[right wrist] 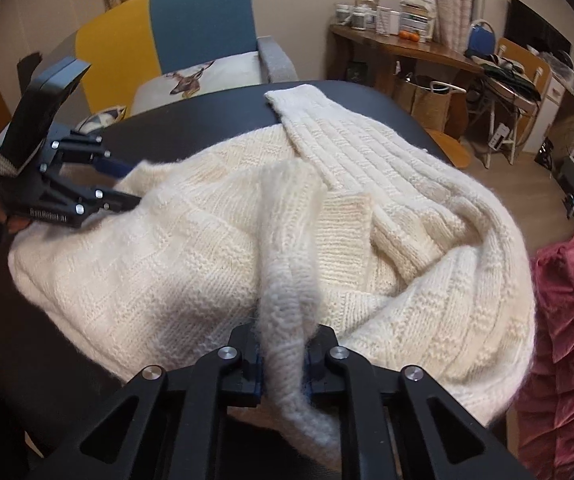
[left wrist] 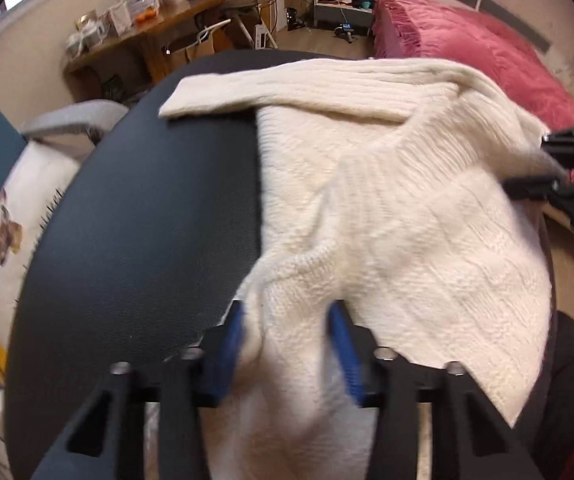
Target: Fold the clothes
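Observation:
A cream knitted sweater [left wrist: 387,208] lies bunched on a round black table [left wrist: 147,220]. One sleeve [left wrist: 247,88] stretches flat toward the far edge. My left gripper [left wrist: 291,320] has its blue pads around a thick fold of the sweater's near edge, closed on it. In the right wrist view the sweater [right wrist: 167,264] covers most of the table [right wrist: 215,120]. My right gripper [right wrist: 285,348] is shut on a thick ribbed edge of the sweater, which rises between its fingers. The left gripper [right wrist: 127,184] shows at the left, gripping the sweater's far-left side.
A blue and yellow armchair [right wrist: 191,32] with a deer cushion stands beyond the table. A pink bedspread [left wrist: 487,52] lies to one side. A wooden desk [right wrist: 399,44] with jars and boxes, a chair and bags stand further off.

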The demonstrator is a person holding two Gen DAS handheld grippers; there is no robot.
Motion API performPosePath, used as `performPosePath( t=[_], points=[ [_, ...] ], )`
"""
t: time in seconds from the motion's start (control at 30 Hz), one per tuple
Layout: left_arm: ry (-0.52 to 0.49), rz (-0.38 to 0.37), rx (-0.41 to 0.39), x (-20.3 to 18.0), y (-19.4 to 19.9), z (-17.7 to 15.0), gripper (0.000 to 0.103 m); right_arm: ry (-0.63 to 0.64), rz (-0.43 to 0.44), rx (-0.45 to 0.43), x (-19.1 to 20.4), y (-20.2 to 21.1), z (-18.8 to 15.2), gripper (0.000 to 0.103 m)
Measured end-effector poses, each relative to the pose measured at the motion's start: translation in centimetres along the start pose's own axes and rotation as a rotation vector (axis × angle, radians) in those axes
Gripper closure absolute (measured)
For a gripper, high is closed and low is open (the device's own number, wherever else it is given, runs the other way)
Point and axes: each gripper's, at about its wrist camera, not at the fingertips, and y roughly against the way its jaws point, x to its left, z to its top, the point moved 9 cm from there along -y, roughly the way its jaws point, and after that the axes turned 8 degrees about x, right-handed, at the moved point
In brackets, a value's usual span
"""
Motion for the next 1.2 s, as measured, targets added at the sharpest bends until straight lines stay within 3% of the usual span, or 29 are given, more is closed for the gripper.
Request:
performPosePath(
  t=[0.13,0.27,0.47,0.57,0.87,1.2],
  points=[
    [-0.006,0.021,-0.004,-0.5,1.0,-0.4,0.081,-0.057,0.017,-0.03,-0.1,0.6,0.1,0.092],
    [0.026,0.021,-0.012,1.7,2.4,-0.6,0.083,-0.115,0.034,-0.059,-0.2,1.3,0.1,0.092],
    [0.136,-0.054,-0.106,0.8,5.4,-0.2,0.087,-0.201,0.06,-0.104,-0.4,2.2,0.2,0.094],
    [0.157,-0.089,-0.165,-0.2,7.8,0.4,0.087,-0.233,0.121,-0.166,0.4,4.4,1.5,0.095],
    [0.255,-0.147,-0.375,-0.8,17.5,1.1,0.087,-0.225,0.252,-0.32,4.3,12.6,6.5,0.095],
    [0.335,-0.145,-0.66,1.4,32.9,0.3,0.087,-0.113,0.302,-0.512,10.9,24.8,13.6,0.095]
  ],
)
